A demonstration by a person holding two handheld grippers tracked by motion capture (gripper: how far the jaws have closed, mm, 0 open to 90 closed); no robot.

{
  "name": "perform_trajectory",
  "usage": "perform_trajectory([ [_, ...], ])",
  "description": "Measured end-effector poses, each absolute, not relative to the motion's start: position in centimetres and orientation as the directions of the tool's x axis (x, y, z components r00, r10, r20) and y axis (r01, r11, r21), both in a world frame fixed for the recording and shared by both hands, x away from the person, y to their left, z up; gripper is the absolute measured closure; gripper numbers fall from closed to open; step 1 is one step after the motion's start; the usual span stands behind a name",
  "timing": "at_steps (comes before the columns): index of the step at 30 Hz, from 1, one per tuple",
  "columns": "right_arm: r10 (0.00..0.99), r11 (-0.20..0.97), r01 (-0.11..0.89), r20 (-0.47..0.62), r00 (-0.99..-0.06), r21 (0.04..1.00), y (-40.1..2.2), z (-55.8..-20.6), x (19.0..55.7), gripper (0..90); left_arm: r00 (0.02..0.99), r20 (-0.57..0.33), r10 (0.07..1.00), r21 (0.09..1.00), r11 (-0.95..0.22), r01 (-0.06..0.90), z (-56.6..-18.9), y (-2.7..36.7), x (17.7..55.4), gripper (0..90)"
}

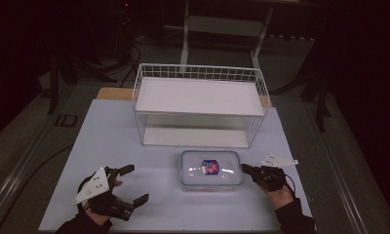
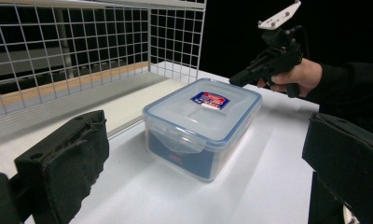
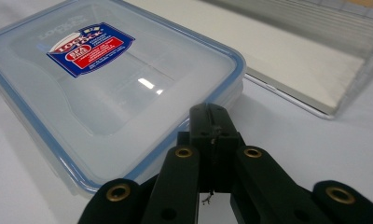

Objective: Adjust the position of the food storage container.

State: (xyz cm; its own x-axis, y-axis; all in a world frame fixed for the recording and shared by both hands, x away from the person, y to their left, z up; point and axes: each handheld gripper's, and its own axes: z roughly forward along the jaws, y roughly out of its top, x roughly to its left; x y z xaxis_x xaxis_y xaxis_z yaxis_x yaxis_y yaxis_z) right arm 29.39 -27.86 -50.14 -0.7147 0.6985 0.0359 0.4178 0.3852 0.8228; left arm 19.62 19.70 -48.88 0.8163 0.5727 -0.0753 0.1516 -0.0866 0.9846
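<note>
Dark room; grey floor [image 1: 22, 141]; white frame [image 1: 221, 24] behind table.

Clear lidded food container [image 1: 211, 169] with blue seal and red-blue label, flat just before the wire basket [image 1: 201, 105].

Dim room, glare on the lid [image 3: 147, 84] (near jaws blurred).

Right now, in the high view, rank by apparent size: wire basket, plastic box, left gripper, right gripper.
1. Wire basket, clearly largest.
2. Plastic box.
3. Left gripper, jaws spread wide.
4. Right gripper, jaws closed, compact.
Box and left gripper look close; the gripper sits nearer the camera, so that order is unsure.
</note>
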Motion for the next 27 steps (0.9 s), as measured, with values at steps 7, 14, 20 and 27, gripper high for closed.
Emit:
perform_trajectory([
  [7,0.678,0.396,0.409,0.038,-0.734,0.822,-26.7,-50.2,29.6,90.0,0.82,-0.075,0.568,0.984,-0.092,0.154,-48.9,19.6,19.7,0.5],
  [14,0.665,0.405,0.4,0.035,-0.746,0.823,-25.6,-50.2,29.6,90.0,0.82,-0.081,0.566,0.983,-0.092,0.16,-49.0,19.4,19.8,0.5],
  [20,0.669,0.374,0.37,0.029,-0.743,0.85,-25.8,-49.3,29.3,89.9,0.822,-0.077,0.565,0.982,-0.102,0.162,-49.0,19.3,19.7,0.5],
  [27,0.636,0.306,0.322,0.059,-0.769,0.896,-26.2,-46.9,27.6,62.9,0.822,-0.076,0.564,0.978,-0.12,0.173,-48.1,18.5,19.5,0.5],
])
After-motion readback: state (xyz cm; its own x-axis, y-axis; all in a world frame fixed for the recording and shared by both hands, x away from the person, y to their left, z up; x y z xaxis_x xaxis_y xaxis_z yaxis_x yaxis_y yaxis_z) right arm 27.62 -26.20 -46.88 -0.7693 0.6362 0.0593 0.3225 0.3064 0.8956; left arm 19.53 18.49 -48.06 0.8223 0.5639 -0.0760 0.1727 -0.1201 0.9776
